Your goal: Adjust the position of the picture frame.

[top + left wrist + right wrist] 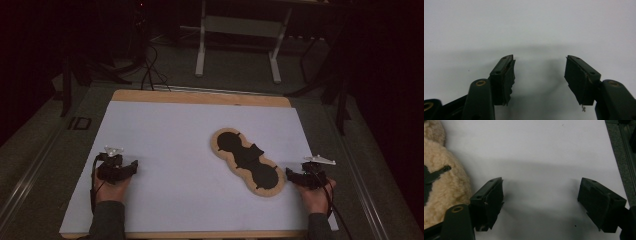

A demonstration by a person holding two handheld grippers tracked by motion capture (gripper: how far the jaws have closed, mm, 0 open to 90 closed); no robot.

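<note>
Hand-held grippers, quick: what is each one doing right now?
Left hand-held gripper: open, holding nothing.
Right hand-held gripper: open, empty, beside the tan fleecy peanut-shaped pad.

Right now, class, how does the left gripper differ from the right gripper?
The left gripper rests over bare white table, far from the fleecy tan-and-black pad; the right gripper sits just beside that pad. Both are open, empty, hand-held.

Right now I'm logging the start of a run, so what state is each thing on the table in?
Left tool: open, nothing between its jaws, over bare white surface.
Right tool: open, empty, beside the fleece piece.
Fleece piece: lying flat on the white table, black side up, tan edge showing, untouched.
</note>
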